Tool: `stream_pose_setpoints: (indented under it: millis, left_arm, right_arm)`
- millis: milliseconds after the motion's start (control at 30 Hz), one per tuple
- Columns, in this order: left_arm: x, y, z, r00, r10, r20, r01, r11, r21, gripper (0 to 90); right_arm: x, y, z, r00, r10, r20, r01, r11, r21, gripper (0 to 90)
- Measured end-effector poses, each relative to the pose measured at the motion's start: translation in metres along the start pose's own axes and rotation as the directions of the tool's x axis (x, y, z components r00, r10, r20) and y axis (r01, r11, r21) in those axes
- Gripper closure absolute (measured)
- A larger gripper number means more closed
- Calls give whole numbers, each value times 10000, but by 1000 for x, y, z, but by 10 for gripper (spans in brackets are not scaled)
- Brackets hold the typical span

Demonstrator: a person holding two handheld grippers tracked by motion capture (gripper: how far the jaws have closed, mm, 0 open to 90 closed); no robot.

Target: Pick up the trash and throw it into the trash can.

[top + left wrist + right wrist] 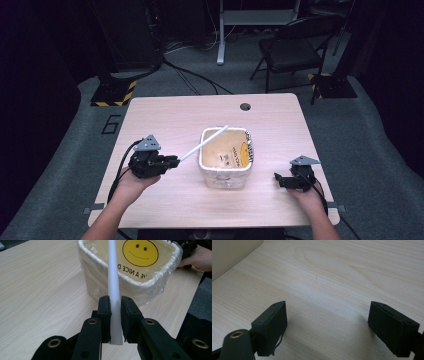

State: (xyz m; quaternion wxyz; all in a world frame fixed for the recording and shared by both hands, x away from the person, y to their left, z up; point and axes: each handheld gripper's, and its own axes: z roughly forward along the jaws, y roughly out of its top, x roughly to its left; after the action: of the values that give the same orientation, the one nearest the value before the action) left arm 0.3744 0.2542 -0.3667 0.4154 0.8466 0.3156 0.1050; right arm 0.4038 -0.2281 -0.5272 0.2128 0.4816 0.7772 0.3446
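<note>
The left gripper point(115, 315) clamps the near end of a white tube point(113, 277) between its fingers point(104, 312); the far end slants over the rim of the lined bin point(226, 172) at the worktop point(165, 115) centre. The likely step is dropping the tube in: tip it steeper, carry it fully past the rim, then release. The right gripper point(327, 327) rests wide open and empty near the right edge.

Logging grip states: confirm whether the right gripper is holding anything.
No. In the right gripper view the right gripper has its jaws spread wide apart over the bare wooden table, with nothing between them.
</note>
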Motion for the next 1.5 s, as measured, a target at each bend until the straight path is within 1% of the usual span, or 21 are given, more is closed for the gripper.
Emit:
stream_pose_setpoints:
  millis: [700, 900, 1033, 1200, 1233, 1300, 1400, 1500]
  left_arm:
    - [-11, 7, 12, 9994, 200, 287, -207, 9995, 237, 783]
    - [-14, 11, 15, 9989, 302, 355, -310, 9993, 226, 783]
    - [-17, 14, 18, 9987, 290, 412, -297, 9994, 179, 782]
    - [-19, 16, 19, 9985, 411, 370, -415, 9991, 103, 775]
    - [-19, 16, 18, 9986, 416, 338, -417, 9991, 13, 763]
    - [-19, 17, 17, 9989, 299, 368, -294, 9994, -159, 667]
    - [-18, 16, 15, 9990, 229, 383, -217, 9993, -308, 605]
    - [-18, 15, 14, 9991, 252, 333, -241, 9991, -335, 549]
  right_arm:
    - [0, 0, 0, 10000, -6, -9, 6, 10000, -18, 149]
    - [0, 0, 0, 10000, -8, -10, 8, 10000, -16, 149]
    - [0, 0, 0, 10000, -8, -13, 8, 10000, -7, 149]
    - [0, 0, 0, 10000, -13, -14, 13, 10000, -20, 149]
    - [0, 0, 0, 10000, -10, -19, 10, 10000, -11, 149]
    - [0, 0, 0, 10000, -11, -14, 11, 10000, -22, 149]
    - [0, 0, 0, 10000, -13, -16, 13, 10000, -15, 149]
    - [0, 0, 0, 10000, -4, -34, 4, 10000, -16, 149]
